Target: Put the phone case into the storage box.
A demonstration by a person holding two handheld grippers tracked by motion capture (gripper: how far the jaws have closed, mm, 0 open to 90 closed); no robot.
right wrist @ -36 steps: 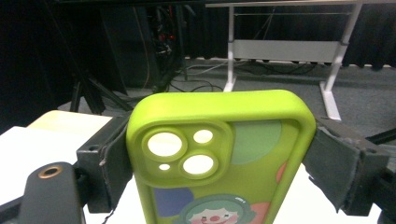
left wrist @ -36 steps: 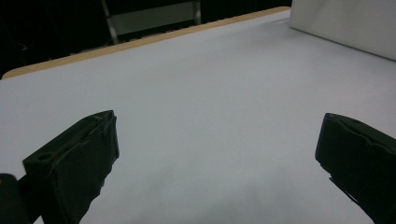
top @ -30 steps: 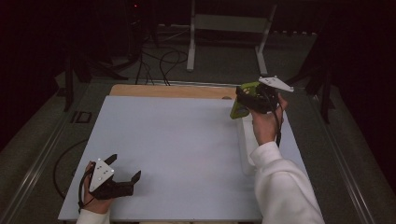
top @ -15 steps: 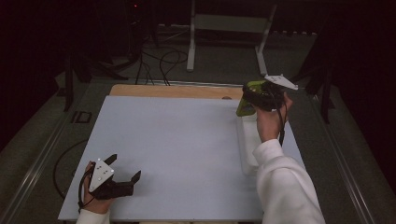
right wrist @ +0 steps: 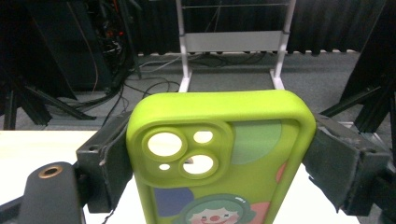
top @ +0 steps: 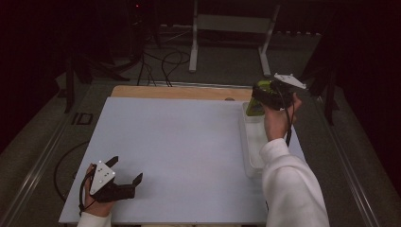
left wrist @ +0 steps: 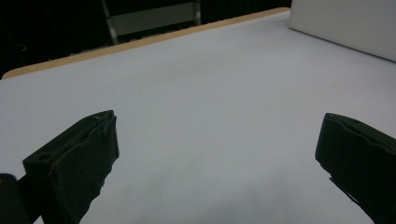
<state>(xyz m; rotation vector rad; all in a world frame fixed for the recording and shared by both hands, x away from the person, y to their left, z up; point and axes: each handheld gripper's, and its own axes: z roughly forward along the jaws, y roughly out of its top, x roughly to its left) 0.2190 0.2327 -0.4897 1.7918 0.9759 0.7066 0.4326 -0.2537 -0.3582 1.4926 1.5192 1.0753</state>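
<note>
While the right tool [top: 263, 94] clamps the green phone case [right wrist: 219, 158] by its 2 long edges above the surface's [top: 179, 142] far right corner, a slip could drop it; left tool [top: 124, 182] rests wide open, empty.
</note>
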